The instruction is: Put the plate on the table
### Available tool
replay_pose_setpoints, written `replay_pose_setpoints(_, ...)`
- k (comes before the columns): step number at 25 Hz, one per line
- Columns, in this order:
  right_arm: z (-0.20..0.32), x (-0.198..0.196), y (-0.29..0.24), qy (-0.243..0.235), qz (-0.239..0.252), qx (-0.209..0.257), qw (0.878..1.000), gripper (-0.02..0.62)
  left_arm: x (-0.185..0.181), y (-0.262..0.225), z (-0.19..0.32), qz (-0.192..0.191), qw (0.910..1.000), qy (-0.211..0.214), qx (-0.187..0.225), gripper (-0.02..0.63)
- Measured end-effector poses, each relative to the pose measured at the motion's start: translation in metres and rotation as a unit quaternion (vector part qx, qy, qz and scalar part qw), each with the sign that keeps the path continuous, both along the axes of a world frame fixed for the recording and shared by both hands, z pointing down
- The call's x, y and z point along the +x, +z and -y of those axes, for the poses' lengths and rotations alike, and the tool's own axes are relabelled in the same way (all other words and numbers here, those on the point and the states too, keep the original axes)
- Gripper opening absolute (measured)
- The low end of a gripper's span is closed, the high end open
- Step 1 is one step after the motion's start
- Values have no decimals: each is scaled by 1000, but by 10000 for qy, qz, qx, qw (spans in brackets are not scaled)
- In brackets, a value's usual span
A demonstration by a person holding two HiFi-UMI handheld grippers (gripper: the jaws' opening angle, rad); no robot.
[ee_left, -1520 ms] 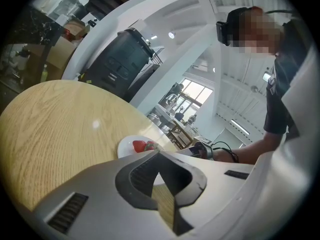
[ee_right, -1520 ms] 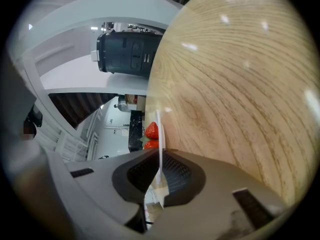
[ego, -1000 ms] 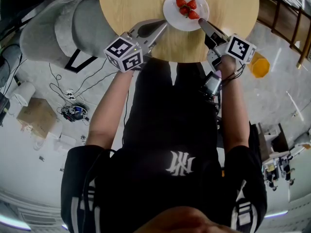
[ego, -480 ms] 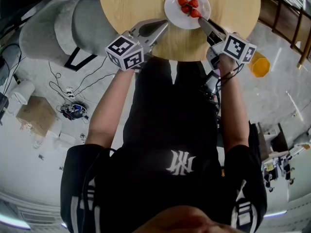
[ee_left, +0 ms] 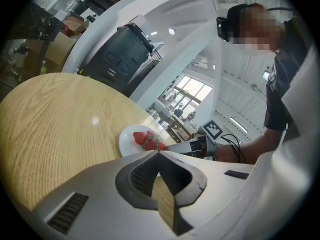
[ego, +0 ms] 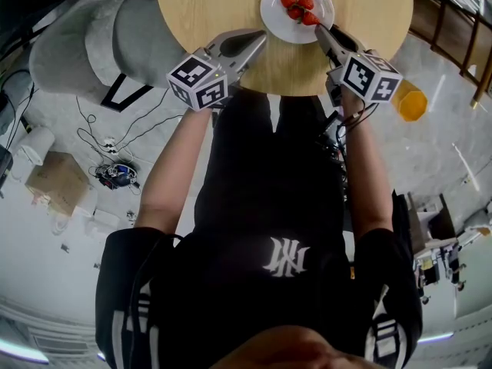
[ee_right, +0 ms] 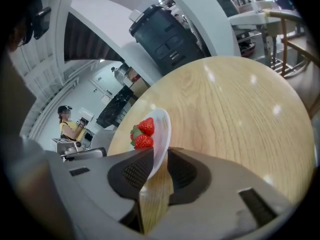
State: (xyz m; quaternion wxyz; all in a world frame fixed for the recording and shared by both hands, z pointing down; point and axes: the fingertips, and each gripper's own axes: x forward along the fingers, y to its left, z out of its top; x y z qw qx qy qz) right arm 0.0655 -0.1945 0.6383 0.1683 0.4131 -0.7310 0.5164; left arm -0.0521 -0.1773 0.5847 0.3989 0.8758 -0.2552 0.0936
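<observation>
A white plate (ego: 272,13) with strawberries (ego: 298,8) rests on the round wooden table (ego: 207,6), near its front right. My right gripper (ego: 319,29) is at the plate's near right rim. In the right gripper view the plate's rim (ee_right: 163,134) sits between the jaws, next to the left one, with a gap on the other side; the jaws have just been opening. My left gripper (ego: 261,38) hovers over the table just left of the plate, its tips together and nothing in them. The left gripper view shows the plate (ee_left: 129,140) ahead.
A grey padded seat (ego: 115,37) stands left of the table. An orange bucket (ego: 410,102) is on the floor at the right; a cardboard box (ego: 54,183) and cables (ego: 115,177) lie at the left. A big black machine (ee_right: 167,36) stands behind the table.
The right gripper has rolled about its own line, its marker cube turning, and its jaws have spread at the plate's rim. The left gripper has kept still.
</observation>
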Motion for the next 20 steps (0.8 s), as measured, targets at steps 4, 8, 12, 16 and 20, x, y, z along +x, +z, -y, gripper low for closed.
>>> replay_pose_setpoints(4, 1, 2, 4, -92, -308, 115, 9994, 105, 1, 1, -1, -6, 10000, 20, -13, 2)
replay_pose_setpoints(8, 4, 5, 7, -156, -670, 227, 9974, 118, 3, 2, -2, -18, 10000, 49, -36, 2)
replay_pose_setpoints(12, 6, 5, 8, -107, -740, 277, 9968, 117, 3, 2, -3, -19, 10000, 52, -41, 2)
replay_pose_setpoints(16, 8, 6, 8, -198, -964, 386, 9944, 121, 4, 2, -3, -19, 10000, 74, -37, 2)
replay_pose_setpoints(20, 9, 7, 9, -316, -1280, 480, 9901, 129, 4, 5, -3, -4, 10000, 81, -51, 2)
